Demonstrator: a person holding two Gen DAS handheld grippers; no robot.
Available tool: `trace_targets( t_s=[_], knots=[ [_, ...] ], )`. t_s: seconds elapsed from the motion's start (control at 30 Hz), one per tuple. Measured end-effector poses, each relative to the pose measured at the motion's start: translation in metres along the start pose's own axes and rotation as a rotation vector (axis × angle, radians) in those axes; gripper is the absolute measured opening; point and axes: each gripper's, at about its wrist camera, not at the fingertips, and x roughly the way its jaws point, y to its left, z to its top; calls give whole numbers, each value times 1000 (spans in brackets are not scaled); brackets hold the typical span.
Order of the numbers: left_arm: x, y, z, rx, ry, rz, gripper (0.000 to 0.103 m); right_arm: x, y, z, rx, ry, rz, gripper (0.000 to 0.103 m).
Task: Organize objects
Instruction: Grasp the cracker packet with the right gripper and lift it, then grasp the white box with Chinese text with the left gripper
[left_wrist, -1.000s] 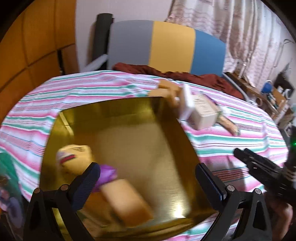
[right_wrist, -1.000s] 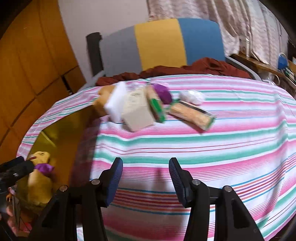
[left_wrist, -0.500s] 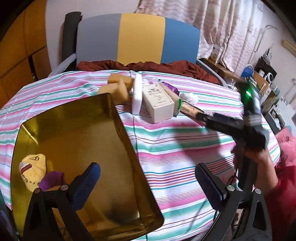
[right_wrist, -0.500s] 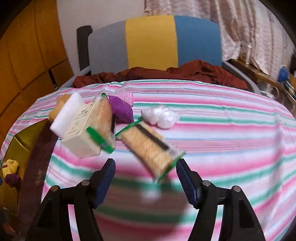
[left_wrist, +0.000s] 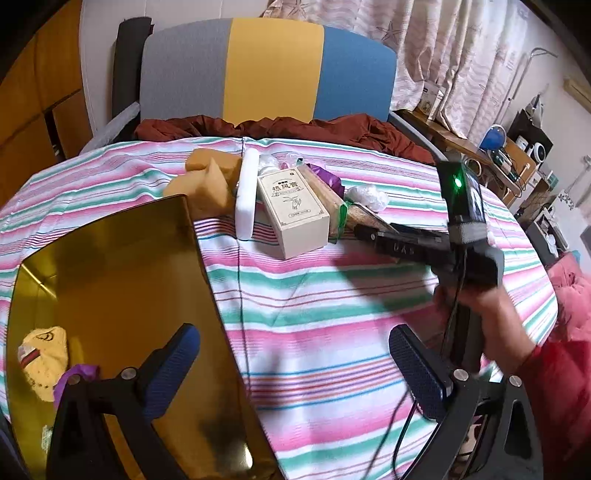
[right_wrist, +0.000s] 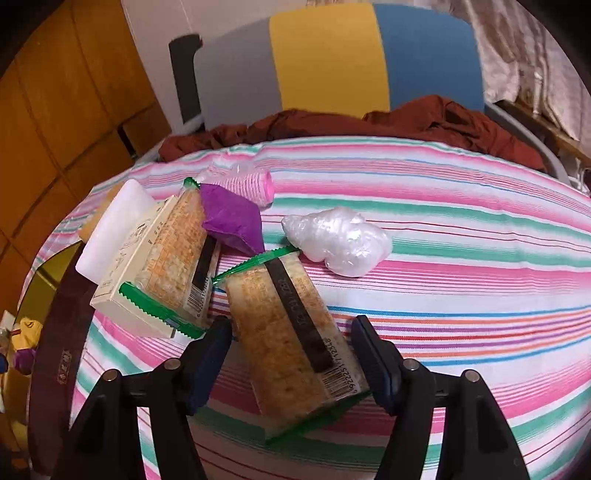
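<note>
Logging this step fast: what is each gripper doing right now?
Left gripper: open, holding nothing.
Right gripper: fingers closing around the near cracker packet, not yet pressing on it.

You get warm, dim indoor light, with glare streaking the shiny gold metal tray (left_wrist: 110, 280). Fisheye bending curves the striped pink-and-green cloth (right_wrist: 461, 258), black corners vignette both views, and the near edges smear with blur.
</note>
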Motion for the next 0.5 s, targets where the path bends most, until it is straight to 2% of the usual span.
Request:
trace_targets(
  t_s=[0.13, 0.37, 0.43, 0.5],
  knots=[
    [14, -4, 15, -20, 13, -1, 103, -4, 7, -4, -17, -5, -61, 51],
    [46, -13, 50, -55, 0, 6, 103, -20, 0, -19, 59, -50, -146, 50],
    [62, -12, 58, -77, 32, 19, 103, -26, -4, -24, 88, -77, -166, 48],
    [76, -7, 62, -136, 64, -6, 103, -31, -7, -28, 106, -100, -164, 48]
  ],
)
